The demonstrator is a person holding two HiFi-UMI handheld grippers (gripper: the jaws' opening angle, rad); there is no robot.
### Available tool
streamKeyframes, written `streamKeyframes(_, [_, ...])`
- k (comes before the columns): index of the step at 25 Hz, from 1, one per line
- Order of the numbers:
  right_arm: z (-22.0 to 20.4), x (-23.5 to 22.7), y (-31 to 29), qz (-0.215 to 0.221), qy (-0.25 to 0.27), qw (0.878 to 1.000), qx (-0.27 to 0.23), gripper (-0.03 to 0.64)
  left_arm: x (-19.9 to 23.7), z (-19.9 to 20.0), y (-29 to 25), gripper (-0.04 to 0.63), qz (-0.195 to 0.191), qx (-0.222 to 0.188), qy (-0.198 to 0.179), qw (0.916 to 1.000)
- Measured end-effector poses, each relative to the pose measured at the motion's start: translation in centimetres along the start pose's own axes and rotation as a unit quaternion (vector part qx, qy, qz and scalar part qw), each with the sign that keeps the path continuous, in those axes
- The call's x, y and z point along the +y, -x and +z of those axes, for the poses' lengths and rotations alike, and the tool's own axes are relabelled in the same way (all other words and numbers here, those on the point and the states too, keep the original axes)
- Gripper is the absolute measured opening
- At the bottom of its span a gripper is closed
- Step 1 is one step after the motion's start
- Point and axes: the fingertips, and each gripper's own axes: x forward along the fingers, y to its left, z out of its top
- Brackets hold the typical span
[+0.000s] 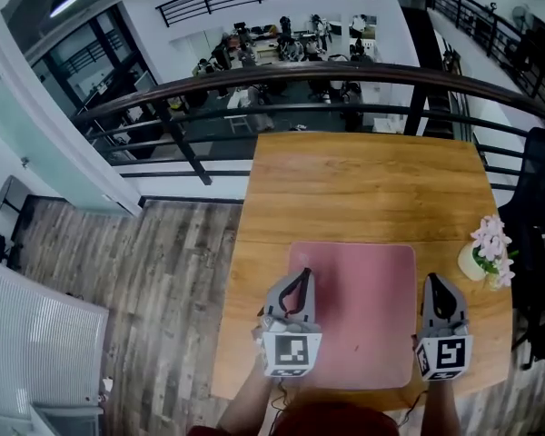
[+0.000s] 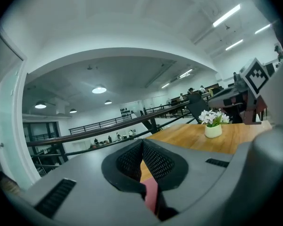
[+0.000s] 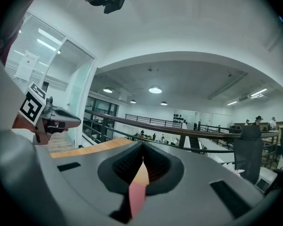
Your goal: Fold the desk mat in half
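Left claw and right claw are both pinched together, empty, over the flat mat's side edges on the bench, probably lining up a matched two-handed lift.

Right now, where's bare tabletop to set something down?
Far half of the table, beyond the desk mat up to the railing, is bare. A narrow strip runs left of the mat. Crowded: right edge by the flower pot, and the near edge with the left tongs and right tongs.
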Motion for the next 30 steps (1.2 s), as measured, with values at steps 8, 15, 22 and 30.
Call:
streamKeyframes(8, [-5.1, -0.1, -7.3, 0.049, 0.043, 0.996, 0.056, 0.012, 0.8, -5.6, -6.6, 0.018, -0.039, 0.045, -0.005, 0.9982])
streamKeyframes(15, [-12.0, -1.5, -13.9, 0.123, 0.068, 0.982, 0.124, 0.015, -0.6, -11.3, -12.7, 0.020, -0.118, 0.119, -0.054, 0.9844])
streamKeyframes(22, [-19.2, -2.4, -18.2, 0.203, 0.122, 0.952, 0.194, 0.050, -1.4, -17.7, -17.6, 0.117, -0.180, 0.200, -0.084, 0.9595])
streamKeyframes(30, [-25.8, -2.9, -20.7, 0.297, 0.194, 0.892, 0.281, 0.148, -2.6, -23.5, -20.8, 0.202, -0.276, 0.266, -0.161, 0.9094])
